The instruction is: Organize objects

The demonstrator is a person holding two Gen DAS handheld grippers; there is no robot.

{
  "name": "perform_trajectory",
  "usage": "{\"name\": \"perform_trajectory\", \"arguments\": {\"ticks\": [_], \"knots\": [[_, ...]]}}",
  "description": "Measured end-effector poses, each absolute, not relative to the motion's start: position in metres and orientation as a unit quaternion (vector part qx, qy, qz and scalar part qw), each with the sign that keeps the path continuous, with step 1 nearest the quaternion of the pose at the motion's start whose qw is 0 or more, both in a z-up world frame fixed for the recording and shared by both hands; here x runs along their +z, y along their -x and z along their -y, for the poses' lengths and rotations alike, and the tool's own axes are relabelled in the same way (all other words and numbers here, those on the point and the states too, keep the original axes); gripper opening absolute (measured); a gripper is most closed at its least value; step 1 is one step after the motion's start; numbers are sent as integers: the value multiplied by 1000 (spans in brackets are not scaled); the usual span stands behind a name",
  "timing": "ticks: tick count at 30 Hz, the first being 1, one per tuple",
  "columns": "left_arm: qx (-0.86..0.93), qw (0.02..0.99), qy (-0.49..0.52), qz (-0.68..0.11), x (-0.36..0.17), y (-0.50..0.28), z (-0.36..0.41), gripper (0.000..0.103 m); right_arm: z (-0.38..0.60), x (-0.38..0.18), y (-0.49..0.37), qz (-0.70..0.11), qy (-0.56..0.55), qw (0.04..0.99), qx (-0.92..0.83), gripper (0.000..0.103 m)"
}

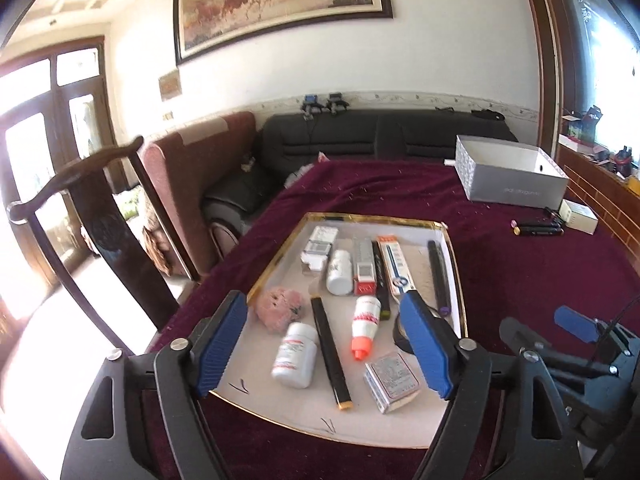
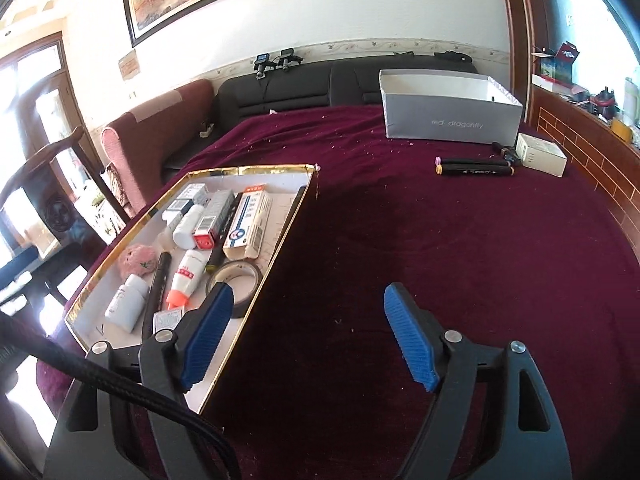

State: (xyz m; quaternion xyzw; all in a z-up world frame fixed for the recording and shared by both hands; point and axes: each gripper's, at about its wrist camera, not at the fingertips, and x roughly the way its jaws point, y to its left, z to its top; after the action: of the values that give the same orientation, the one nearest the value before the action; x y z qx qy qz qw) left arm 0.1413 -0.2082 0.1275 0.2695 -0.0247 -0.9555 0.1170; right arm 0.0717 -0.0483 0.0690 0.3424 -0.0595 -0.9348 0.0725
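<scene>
A shallow white tray with a gold rim [image 1: 360, 218] [image 2: 240, 171] lies on the maroon cloth. It holds a white pill bottle [image 1: 294, 356], a pink fluffy ball [image 1: 278, 310], a black marker [image 1: 330, 352], a glue tube with an orange cap [image 1: 365, 326], a small flat box [image 1: 392, 380], a tape roll [image 2: 240, 276] and several medicine boxes. My left gripper [image 1: 322, 304] hovers open above the tray's near half, with nothing gripped. My right gripper [image 2: 309, 290] is open and empty over bare cloth, its left finger over the tray's right edge.
An open grey shoebox [image 2: 448, 112] stands at the far right of the table. In front of it lie black markers [image 2: 476, 168] and a small white box [image 2: 540, 154]. A dark sofa [image 1: 360, 140] runs behind the table; a wooden chair [image 1: 92, 208] stands at left.
</scene>
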Motion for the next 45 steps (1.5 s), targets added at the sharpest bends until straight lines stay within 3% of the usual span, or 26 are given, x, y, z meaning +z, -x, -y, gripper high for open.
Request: {"name": "perform_trajectory", "arguments": {"ticks": [6, 12, 17, 45], "knots": [[-970, 120, -209, 14, 149, -157, 209, 102, 56, 69, -76, 42, -337, 94, -936, 80], [-964, 135, -228, 15, 147, -148, 210, 102, 60, 75, -74, 29, -335, 109, -936, 80], [-956, 96, -275, -40, 133, -139, 222, 102, 62, 79, -65, 7, -340, 103, -935, 80], [-936, 129, -316, -91, 99, -136, 290, 102, 134, 69, -55, -82, -379, 124, -913, 80]]}}
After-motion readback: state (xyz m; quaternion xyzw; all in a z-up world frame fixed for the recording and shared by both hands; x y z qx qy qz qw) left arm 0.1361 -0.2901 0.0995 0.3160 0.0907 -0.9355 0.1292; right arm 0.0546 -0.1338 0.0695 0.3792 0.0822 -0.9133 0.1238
